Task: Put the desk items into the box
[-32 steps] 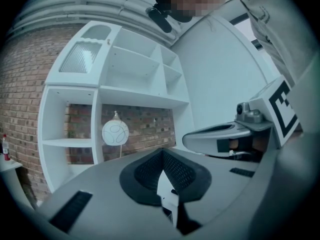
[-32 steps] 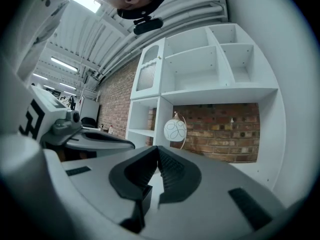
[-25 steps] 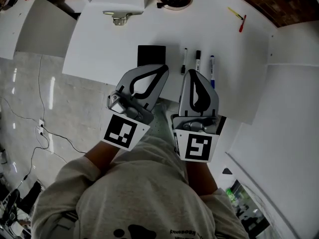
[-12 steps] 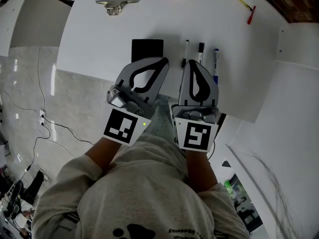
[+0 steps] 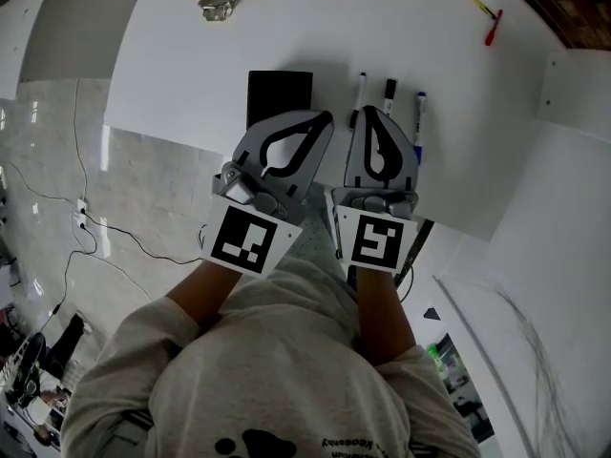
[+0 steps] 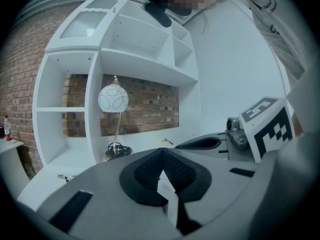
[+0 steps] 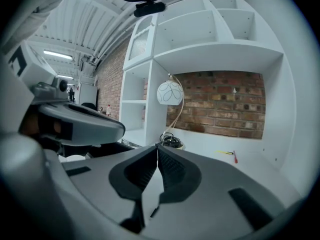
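Fingers (image 6: 176, 172) closed: L gripper (image 5: 323, 120), R gripper (image 5: 371, 114)

White desk (image 5: 181, 74) under built-in white shelf unit (image 6: 135, 64). Red brick wall (image 7: 227, 104) behind shelf openings. White globe lamp (image 6: 113, 98) on thin stem at desk rear. Pale marbled floor (image 5: 48, 160), black cables (image 5: 84, 237) trailing across. Ceiling strip lights (image 7: 60, 55) lit.

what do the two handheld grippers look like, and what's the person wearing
The left gripper and right gripper are grey, tapering to a tip, each with a black-lined teardrop opening and a white cube of black square markers at the rear. The person wears a light grey sweatshirt with dark print.
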The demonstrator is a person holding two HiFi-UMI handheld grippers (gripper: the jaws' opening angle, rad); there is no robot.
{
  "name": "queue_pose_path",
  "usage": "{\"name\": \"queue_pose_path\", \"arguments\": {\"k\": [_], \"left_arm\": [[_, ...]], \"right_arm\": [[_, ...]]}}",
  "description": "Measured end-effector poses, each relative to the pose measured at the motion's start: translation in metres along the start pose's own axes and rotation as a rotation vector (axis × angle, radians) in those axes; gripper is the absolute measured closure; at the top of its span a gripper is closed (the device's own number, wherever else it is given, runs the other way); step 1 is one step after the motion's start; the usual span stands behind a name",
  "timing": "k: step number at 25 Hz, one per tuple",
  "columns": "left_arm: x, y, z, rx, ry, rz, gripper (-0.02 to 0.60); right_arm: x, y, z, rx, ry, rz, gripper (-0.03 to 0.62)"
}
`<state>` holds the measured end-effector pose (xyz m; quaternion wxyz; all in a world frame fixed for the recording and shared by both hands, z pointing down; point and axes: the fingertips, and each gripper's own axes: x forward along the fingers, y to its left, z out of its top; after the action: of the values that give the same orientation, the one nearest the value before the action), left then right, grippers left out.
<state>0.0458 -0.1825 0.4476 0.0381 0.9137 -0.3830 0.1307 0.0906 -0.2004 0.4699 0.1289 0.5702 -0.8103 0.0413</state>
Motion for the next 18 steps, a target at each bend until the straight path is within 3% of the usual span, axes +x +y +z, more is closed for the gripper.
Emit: {"name": "queue_pose_path", "arguments": {"k": [7, 18], "left_arm": [[0.006, 0.002, -0.009, -0.012, 0.05, 0.016, 0.575], [0.016, 0.004, -0.013, -0.029, 0.127, 0.017, 0.575]], "right_arm": [[0.015, -0.004, -0.031, 0.012, 0.105, -0.006, 0.574], [0.037, -0.007, -0.093, 0.053, 0.394, 0.005, 0.574]]}}
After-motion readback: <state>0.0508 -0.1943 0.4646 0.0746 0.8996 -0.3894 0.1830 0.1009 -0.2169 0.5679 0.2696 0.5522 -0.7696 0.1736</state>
